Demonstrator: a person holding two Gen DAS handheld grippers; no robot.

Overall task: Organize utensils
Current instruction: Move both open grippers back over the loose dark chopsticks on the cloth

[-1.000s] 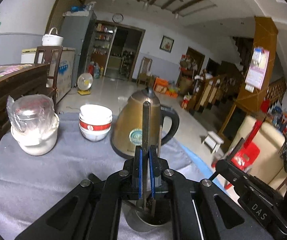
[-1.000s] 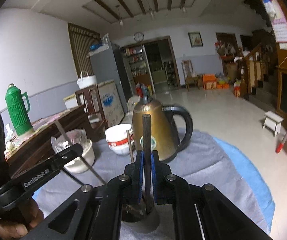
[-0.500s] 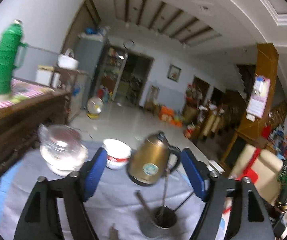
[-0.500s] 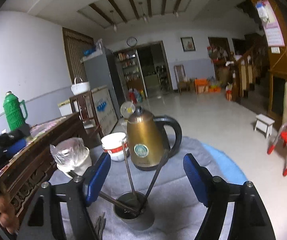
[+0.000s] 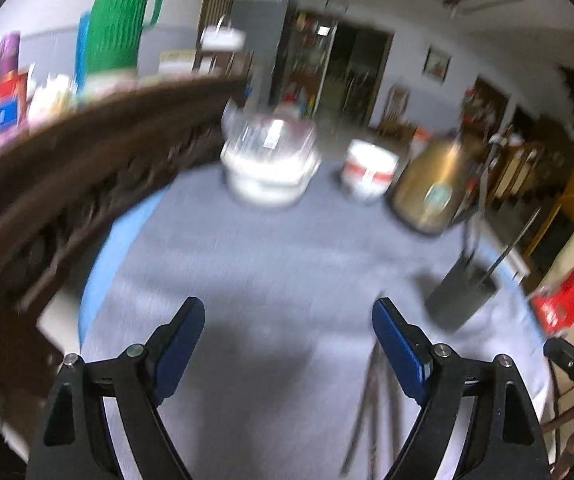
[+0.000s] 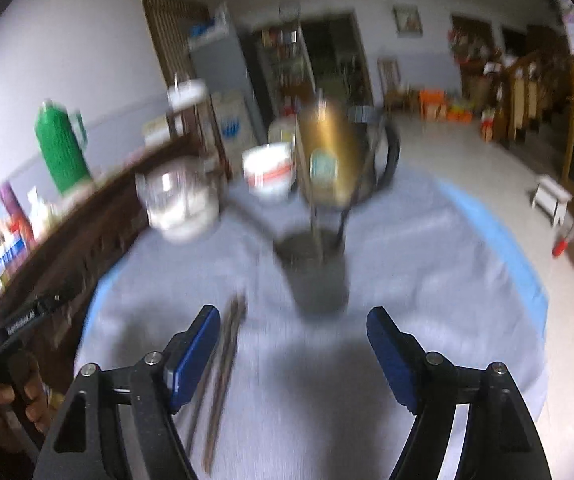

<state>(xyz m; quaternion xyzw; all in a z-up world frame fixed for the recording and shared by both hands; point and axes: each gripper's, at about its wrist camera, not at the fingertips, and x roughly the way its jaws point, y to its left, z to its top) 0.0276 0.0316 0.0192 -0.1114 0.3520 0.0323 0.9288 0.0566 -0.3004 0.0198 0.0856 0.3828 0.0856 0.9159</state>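
A dark metal cup [image 6: 317, 276] stands on the grey cloth [image 6: 427, 264] with several long utensils leaning in it. In the left wrist view the cup [image 5: 461, 296] is to the right of the fingers. Several loose utensils [image 6: 227, 352] lie flat on the cloth just left of my right gripper [image 6: 293, 320], which is open and empty, with the cup just beyond it. My left gripper [image 5: 289, 320] is empty and its jaws are opening over bare cloth; the loose utensils [image 5: 371, 400] lie beside its right finger. Both views are blurred.
Behind the cup stand a gold kettle [image 6: 331, 156], a red-banded white bowl [image 6: 271, 172] and a plastic-covered bowl [image 6: 179, 204]. A dark wooden cabinet [image 5: 67, 184] with a green thermos [image 5: 115, 20] borders the table's left. A hand [image 6: 23, 392] shows at the lower left.
Both grippers were shut on upright utensils over the cup; they let go, opened wide and drew back and down. The left one swung left, away from the cup.
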